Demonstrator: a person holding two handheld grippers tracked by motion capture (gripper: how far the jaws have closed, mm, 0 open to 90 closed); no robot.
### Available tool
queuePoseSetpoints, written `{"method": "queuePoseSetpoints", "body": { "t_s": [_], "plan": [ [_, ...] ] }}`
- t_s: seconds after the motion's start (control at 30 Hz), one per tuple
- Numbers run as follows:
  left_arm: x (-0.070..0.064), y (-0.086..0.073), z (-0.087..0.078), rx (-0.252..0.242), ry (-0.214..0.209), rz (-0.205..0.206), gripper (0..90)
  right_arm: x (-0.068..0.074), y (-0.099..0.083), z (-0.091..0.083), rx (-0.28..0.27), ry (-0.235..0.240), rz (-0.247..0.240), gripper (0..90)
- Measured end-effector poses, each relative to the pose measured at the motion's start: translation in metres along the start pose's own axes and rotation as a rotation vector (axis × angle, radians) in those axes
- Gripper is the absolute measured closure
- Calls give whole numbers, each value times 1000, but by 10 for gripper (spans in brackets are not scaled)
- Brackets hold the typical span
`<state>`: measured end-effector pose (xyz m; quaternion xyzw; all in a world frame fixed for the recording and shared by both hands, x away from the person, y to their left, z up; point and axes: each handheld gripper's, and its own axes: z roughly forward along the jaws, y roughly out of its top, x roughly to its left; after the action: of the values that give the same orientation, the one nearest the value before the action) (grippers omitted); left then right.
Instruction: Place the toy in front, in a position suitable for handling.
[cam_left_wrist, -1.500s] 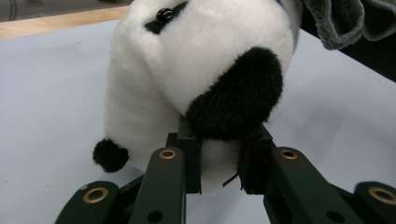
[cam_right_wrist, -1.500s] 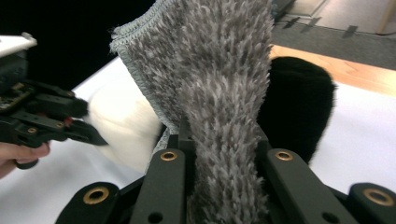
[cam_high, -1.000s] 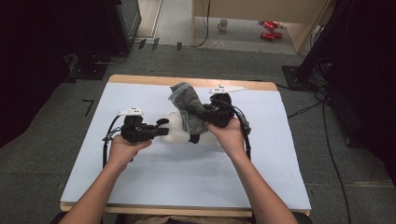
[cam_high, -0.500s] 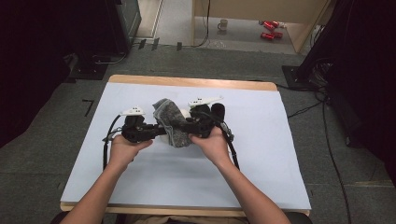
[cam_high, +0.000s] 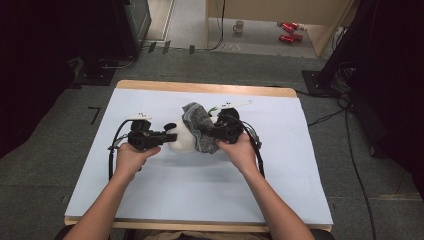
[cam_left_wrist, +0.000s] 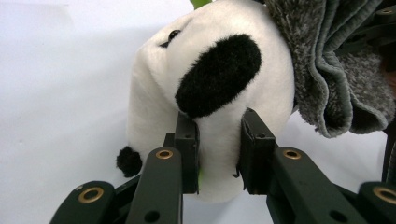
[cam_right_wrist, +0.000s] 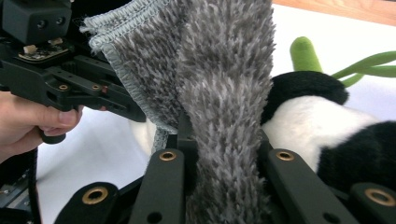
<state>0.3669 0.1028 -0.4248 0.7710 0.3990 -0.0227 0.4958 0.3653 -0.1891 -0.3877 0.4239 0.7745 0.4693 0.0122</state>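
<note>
A white and black plush panda (cam_high: 185, 140) lies on the pale blue mat (cam_high: 150, 185) in the middle of the table. My left gripper (cam_high: 170, 136) is shut on the panda's white body (cam_left_wrist: 219, 140), just below a black patch. A grey fluffy cloth (cam_high: 200, 127) is draped over the panda's right side. My right gripper (cam_high: 212, 132) is shut on a fold of that cloth (cam_right_wrist: 224, 116). In the right gripper view the panda (cam_right_wrist: 317, 126) lies to the right with a green stalk (cam_right_wrist: 306, 53) behind it, and the left gripper's body (cam_right_wrist: 56, 74) shows at the left.
The mat covers a wooden table (cam_high: 200, 87) that stands on grey carpet. Cables trail from both grippers across the mat. Beyond the table's far edge stand dark equipment and a cabinet with a mug (cam_high: 239, 26) and red cans (cam_high: 287, 31) on the floor.
My right gripper first carried the grey cloth leftward and lower onto the panda, then shifted slightly right. The left gripper has kept its hold on the panda in about the same place.
</note>
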Motion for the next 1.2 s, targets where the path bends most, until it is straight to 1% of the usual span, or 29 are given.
{"method": "queuePoseSetpoints", "body": {
  "t_s": [0.1,0.17,0.27,0.53,0.63,0.8,0.9,0.97,1.07,1.13,1.2],
  "plan": [
    [2,0,0,-1,-6,-7,726,-4,0,-3,2,-6,0,771],
    [2,1,0,-1,-9,-8,724,-9,0,-9,0,-3,22,777],
    [1,2,1,-7,-13,-7,722,-13,0,-13,-3,-1,34,777],
    [3,5,2,-13,-14,-21,719,-30,0,-34,-20,-14,92,779],
    [4,6,2,-13,-11,-32,717,-37,0,-43,-34,-30,112,778],
    [4,7,2,-23,-12,-31,717,-52,-4,-57,-56,-59,155,778],
    [5,6,2,-21,-4,-36,717,-58,-4,-64,-64,-88,174,780],
    [5,6,2,-17,5,-34,717,-59,-1,-69,-69,-104,180,782],
    [4,7,2,-27,9,-35,715,-54,3,-74,-81,-97,176,783],
    [2,8,2,-28,9,-24,715,-46,8,-74,-94,-70,166,782],
    [-1,9,2,-32,7,-14,715,-31,14,-73,-106,-52,132,782]
  ]
}}
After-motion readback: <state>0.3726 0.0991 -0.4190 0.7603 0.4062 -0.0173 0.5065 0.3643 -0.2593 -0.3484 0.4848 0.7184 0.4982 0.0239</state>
